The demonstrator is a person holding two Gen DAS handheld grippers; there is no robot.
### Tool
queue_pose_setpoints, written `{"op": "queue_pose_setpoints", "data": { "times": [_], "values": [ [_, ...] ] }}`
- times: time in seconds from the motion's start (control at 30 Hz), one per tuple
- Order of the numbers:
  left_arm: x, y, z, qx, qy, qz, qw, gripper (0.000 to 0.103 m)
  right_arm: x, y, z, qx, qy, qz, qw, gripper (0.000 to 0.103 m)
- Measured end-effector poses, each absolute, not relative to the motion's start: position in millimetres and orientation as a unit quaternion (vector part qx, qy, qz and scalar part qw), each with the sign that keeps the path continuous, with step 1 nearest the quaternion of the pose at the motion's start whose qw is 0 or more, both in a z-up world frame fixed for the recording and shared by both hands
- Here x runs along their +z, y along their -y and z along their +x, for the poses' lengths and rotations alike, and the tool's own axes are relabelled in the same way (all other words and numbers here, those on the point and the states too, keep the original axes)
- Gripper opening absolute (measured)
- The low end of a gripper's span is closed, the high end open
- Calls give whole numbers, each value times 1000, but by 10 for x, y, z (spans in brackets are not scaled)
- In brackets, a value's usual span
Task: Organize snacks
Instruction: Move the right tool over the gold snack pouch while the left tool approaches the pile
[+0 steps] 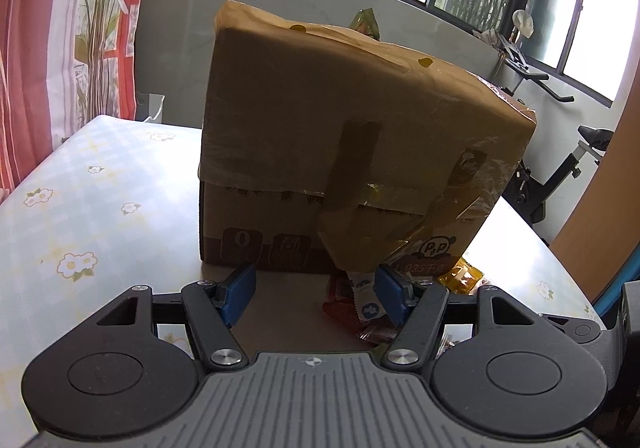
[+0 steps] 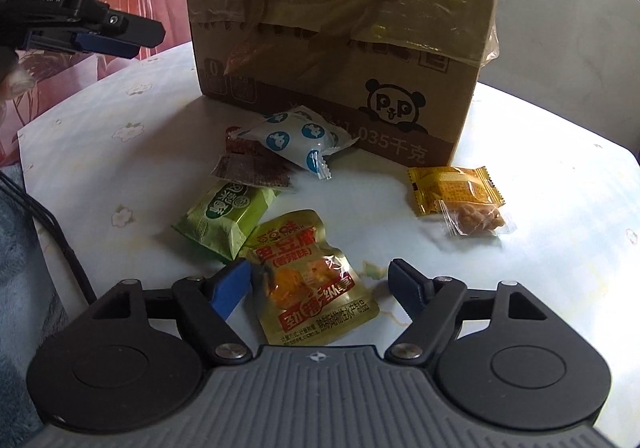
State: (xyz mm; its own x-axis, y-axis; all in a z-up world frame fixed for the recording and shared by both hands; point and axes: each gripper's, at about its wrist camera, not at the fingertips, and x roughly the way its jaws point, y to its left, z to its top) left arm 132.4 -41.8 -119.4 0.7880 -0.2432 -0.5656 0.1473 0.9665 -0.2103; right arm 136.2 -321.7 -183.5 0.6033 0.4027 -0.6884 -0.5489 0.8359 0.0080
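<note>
Cardboard box [image 2: 340, 47] — "1.035千克"; left tool [image 2: 108, 37] — "GenRobot.AI".

The left wrist camera looks low and level, close up to the cardboard box [image 1: 352, 135] just ahead of its fingers. The right wrist camera tilts down from farther back. Both share the box front and, probably, the white-blue packet [image 2: 298, 137].

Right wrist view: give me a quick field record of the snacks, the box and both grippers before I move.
box: cardboard box upright at the back of the table
snacks loose: white-and-blue packet, brown packet, green packet, gold pouch, yellow packet, clear packet
right gripper: open, straddling the gold pouch
left gripper: open, facing the box, holding nothing
</note>
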Motion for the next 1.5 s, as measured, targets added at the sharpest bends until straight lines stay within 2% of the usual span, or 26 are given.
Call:
{"op": "queue_pose_setpoints", "data": {
  "times": [0.7, 0.73, 0.77, 0.97, 1.17, 1.33, 1.5],
  "values": [
    [-1334, 492, 1318, -95, -332, -69, 936, 68, -1864, 3121, 1466, 282, -335, -97, 894, 76],
    [-1339, 492, 1315, -94, -333, -69, 936, 68, -1862, 3126, 1462, 283, -334, -96, 894, 75],
    [-1343, 493, 1311, -94, -333, -69, 936, 68, -1857, 3128, 1452, 288, -331, -94, 894, 65],
    [-1372, 509, 1298, -90, -339, -67, 934, 68, -1840, 3142, 1393, 295, -325, -84, 895, 50],
    [-1402, 542, 1293, -91, -343, -67, 932, 68, -1806, 3208, 1317, 292, -306, -62, 904, 43],
    [-1439, 576, 1306, -92, -351, -64, 930, 68, -1762, 3270, 1274, 274, -283, -50, 918, 43],
    [-1467, 595, 1317, -89, -355, -62, 928, 68, -1786, 3320, 1333, 260, -294, -38, 919, 43]
  ]
}}
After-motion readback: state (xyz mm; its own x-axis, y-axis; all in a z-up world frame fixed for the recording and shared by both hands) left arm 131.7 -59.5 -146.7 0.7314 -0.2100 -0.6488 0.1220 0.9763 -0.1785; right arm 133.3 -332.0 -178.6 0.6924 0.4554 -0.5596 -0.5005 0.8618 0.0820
